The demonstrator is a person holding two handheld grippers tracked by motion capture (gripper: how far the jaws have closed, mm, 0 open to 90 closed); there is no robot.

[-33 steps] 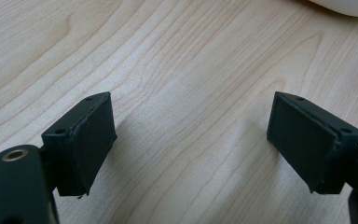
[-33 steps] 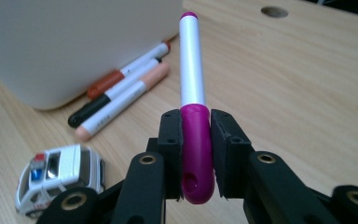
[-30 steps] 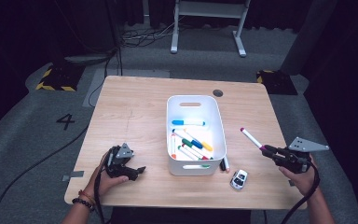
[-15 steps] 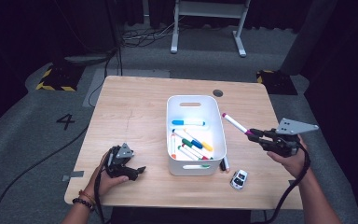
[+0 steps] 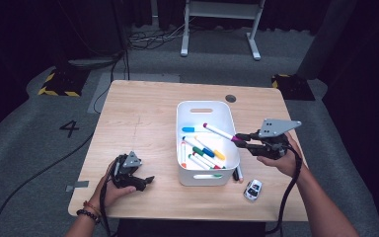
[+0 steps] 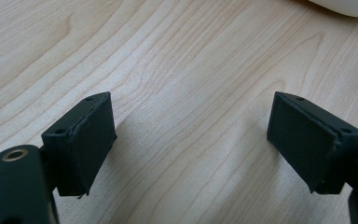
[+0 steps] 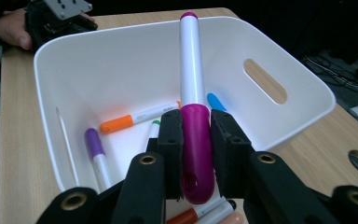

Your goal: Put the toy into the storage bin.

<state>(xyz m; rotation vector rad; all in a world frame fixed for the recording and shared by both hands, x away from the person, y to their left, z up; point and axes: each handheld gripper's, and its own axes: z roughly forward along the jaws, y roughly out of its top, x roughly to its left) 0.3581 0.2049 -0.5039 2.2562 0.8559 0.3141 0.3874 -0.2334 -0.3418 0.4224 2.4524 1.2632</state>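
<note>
I'm seeing right claw (image 5: 241,140) clenching 1 magenta-capped marker (image 5: 219,132) above white bin (image 5: 205,105); left claw (image 5: 147,179) resting released on desk (image 5: 143,113); 1 toy car (image 5: 252,189) beside bin.

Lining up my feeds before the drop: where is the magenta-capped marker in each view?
High view: magenta-capped marker right of centre, over the white bin, held by the right gripper.
Left gripper view: not in it.
Right gripper view: marker centre, rising from the jaws.
Shared landmark: the white bin.
</note>
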